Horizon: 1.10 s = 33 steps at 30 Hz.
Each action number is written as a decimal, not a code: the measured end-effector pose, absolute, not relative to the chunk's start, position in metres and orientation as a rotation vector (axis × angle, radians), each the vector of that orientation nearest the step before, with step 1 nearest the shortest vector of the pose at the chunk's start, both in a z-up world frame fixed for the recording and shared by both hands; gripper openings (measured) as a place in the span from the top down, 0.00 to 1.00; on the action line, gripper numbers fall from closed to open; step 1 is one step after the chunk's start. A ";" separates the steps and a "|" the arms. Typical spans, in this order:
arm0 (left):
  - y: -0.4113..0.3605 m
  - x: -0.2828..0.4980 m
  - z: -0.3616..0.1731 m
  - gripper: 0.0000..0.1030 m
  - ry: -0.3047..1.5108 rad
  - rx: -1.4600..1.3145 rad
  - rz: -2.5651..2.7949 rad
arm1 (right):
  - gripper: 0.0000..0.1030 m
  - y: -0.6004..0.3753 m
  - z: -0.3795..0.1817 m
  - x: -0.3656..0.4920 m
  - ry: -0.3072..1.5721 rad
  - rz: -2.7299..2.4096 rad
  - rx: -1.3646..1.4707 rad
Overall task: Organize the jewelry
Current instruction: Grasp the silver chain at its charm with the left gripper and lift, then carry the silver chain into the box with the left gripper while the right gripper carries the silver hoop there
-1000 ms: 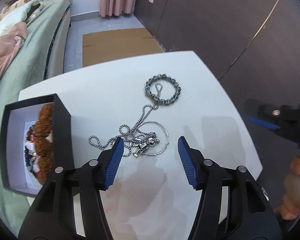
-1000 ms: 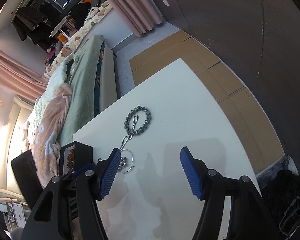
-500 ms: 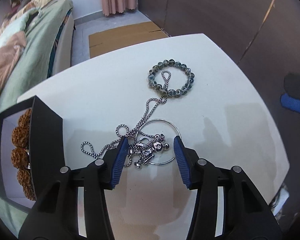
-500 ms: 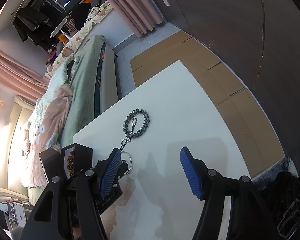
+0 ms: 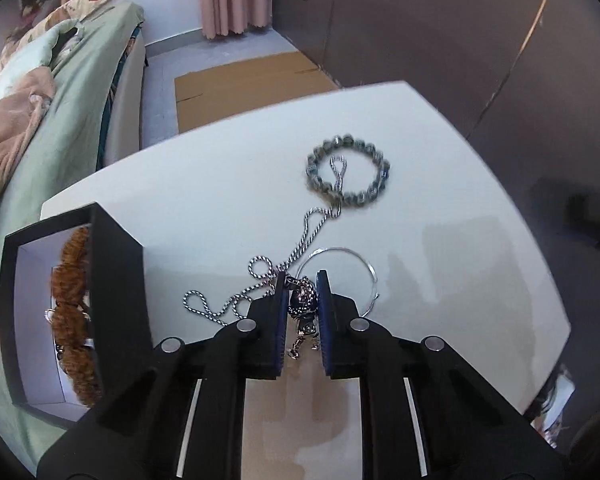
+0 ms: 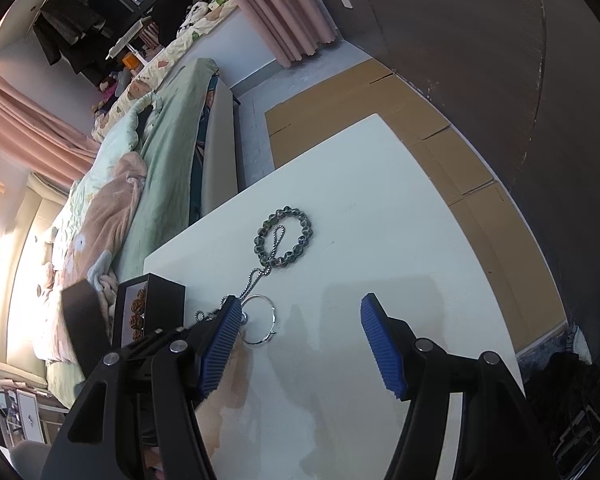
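My left gripper is shut on the metal pendant of a silver chain necklace that trails over the white table. A thin silver hoop lies under and beside the pendant. A grey-green bead bracelet lies farther away, with the chain's end looped inside it. An open black jewelry box at the left holds brown bead bracelets. My right gripper is open and empty above the table, right of the hoop, bracelet and box.
A bed with green and pink bedding runs along the table's left side. Flattened cardboard lies on the floor beyond the table. A dark wall stands at the right. The table's near surface has a brown stain.
My left gripper has moved forward and down over the necklace pendant and closed on it. The right gripper has stayed open and almost still.
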<state>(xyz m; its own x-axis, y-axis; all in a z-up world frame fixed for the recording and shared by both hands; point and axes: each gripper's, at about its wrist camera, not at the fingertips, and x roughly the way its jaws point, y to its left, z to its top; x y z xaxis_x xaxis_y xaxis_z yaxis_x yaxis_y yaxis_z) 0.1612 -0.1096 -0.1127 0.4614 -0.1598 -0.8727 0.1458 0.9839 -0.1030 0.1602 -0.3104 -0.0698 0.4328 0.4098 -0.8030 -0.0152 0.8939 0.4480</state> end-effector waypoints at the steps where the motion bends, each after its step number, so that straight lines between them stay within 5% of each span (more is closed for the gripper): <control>1: -0.106 0.162 -0.110 0.86 1.071 -0.041 -0.198 | 0.40 -0.309 -0.070 0.160 1.101 0.275 0.402; 6: -0.091 0.161 -0.096 0.86 1.037 -0.118 -0.193 | 0.42 -0.297 -0.075 0.160 1.117 0.284 0.374; 17: -0.061 0.157 -0.066 0.86 0.969 -0.193 -0.174 | 0.70 -0.253 -0.107 0.164 1.228 0.302 0.263; 33: -0.020 0.148 -0.046 0.86 0.910 -0.299 -0.169 | 0.82 -0.196 -0.133 0.167 1.252 0.214 0.071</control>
